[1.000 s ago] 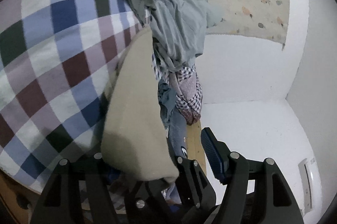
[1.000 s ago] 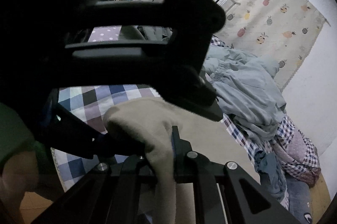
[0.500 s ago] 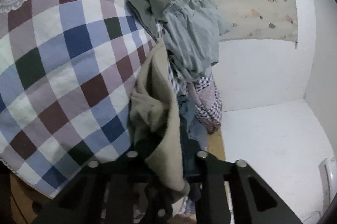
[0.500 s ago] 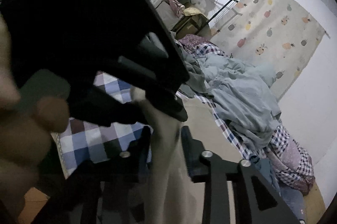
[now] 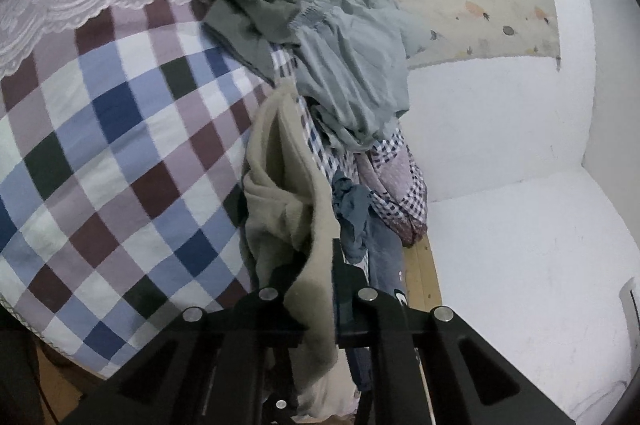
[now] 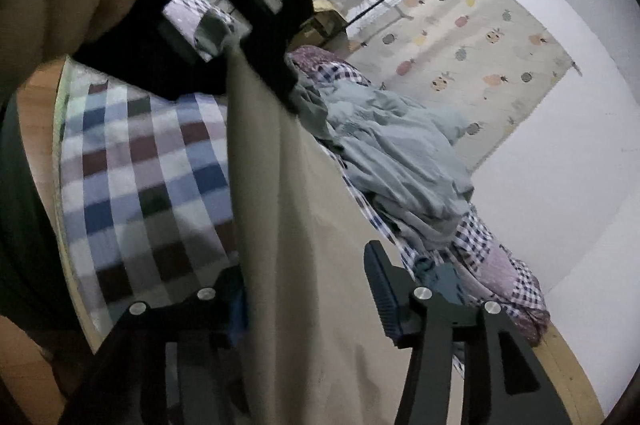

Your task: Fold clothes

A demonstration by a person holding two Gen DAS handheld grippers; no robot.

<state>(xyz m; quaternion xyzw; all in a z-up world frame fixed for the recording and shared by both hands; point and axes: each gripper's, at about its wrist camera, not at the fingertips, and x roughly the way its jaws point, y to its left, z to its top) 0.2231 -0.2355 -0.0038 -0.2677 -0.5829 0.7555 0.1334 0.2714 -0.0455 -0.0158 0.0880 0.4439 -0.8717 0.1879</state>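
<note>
Over a checked bedspread [image 5: 120, 153], the left gripper [image 5: 316, 281] pinches a beige garment [image 5: 280, 193], its length running toward 12 o'clock — while the right gripper [image 6: 308, 289] stands wide apart, the cloth [image 6: 304, 225] draped between its fingers, ungripped.

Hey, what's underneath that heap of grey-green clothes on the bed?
The heap of grey-green clothes lies on a small-checked sheet, beside the big checked blanket. A blue garment pokes out at its near end. Anything deeper under the heap is covered.
</note>
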